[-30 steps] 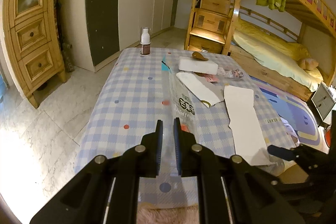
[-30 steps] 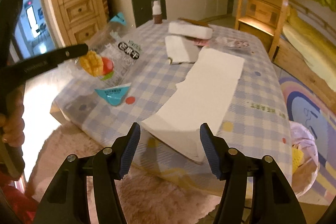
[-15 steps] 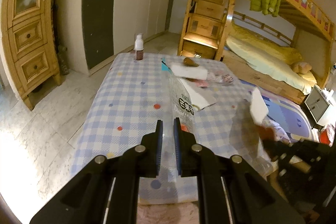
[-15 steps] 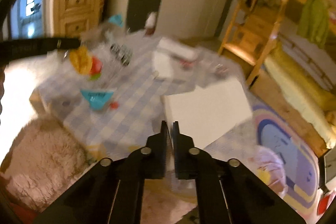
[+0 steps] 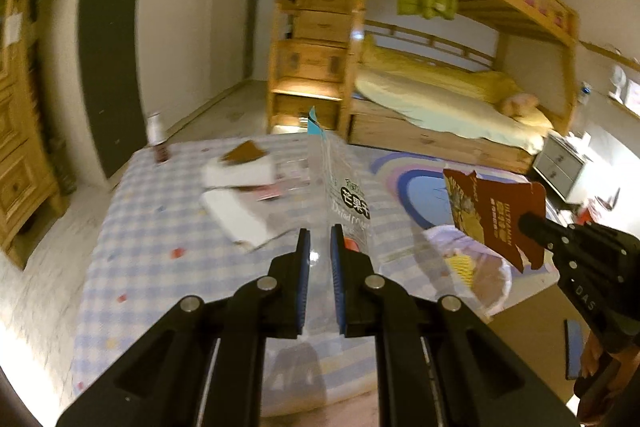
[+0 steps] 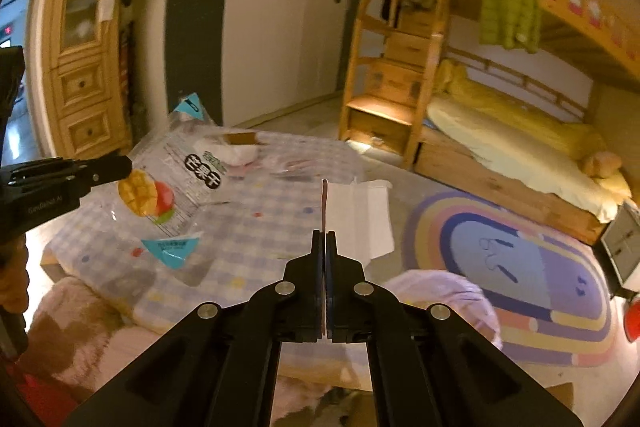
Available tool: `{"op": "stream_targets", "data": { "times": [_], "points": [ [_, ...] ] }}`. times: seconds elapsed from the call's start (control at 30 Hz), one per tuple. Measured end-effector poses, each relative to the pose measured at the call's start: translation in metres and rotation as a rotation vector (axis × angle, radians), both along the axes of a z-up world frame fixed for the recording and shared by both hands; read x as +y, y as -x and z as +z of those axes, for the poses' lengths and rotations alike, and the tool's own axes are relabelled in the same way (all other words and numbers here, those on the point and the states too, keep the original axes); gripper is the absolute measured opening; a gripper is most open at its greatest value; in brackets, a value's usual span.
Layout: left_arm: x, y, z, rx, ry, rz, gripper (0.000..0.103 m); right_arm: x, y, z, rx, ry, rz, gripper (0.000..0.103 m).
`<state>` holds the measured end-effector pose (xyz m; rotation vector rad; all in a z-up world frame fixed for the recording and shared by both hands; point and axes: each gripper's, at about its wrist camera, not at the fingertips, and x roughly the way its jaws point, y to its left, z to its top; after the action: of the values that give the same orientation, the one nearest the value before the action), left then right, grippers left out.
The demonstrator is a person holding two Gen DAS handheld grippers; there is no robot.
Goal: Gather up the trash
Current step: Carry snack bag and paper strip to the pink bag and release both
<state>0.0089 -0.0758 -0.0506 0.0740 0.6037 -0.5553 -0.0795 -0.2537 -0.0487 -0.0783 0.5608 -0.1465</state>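
Left wrist view smeared by motion: bottle (image 5: 157,139) at table's (image 5: 160,227) far left corner, label unreadable; white pieces (image 5: 236,187) near far edge without sharp outlines; small print on brown wrapper (image 5: 496,219) illegible; right gripper (image 5: 532,225) body cut by right frame edge; lilac bag (image 6: 440,291) off table's right edge partly hidden behind gripper frame, contents not identifiable; wrapper seen edge-on in right wrist view, faces hidden; left gripper (image 6: 120,167) cut by left frame edge.

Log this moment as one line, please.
left gripper: shut on mango bag | right gripper: shut on brown wrapper | bin bag: below right gripper
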Motion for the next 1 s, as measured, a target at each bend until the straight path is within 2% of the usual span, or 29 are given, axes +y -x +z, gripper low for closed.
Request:
{"op": "stream_targets", "data": {
  "times": [0.2, 0.4, 0.5, 0.57, 0.67, 1.0],
  "points": [
    [-0.057, 0.005, -0.001, -0.012, -0.028, -0.103, 0.009, -0.036, 0.006, -0.006, 0.016, -0.041, -0.053, 0.0],
    [-0.096, 0.009, -0.006, -0.016, -0.061, -0.166, 0.009, -0.08, 0.0, -0.019, 0.055, -0.093, -0.122, 0.001],
    [-0.109, 0.009, -0.009, -0.015, -0.075, -0.183, 0.009, -0.106, -0.007, -0.03, 0.085, -0.125, -0.178, 0.009],
    [-0.117, 0.009, -0.011, -0.012, -0.085, -0.195, 0.009, -0.116, -0.007, -0.035, 0.093, -0.142, -0.207, 0.019],
    [-0.128, 0.01, -0.015, -0.012, -0.103, -0.219, 0.009, -0.129, 0.005, -0.034, 0.056, -0.179, -0.24, 0.029],
    [-0.192, 0.025, -0.032, -0.008, -0.147, -0.335, 0.009, -0.143, 0.044, -0.022, -0.03, -0.177, -0.323, 0.032]
  ]
}}
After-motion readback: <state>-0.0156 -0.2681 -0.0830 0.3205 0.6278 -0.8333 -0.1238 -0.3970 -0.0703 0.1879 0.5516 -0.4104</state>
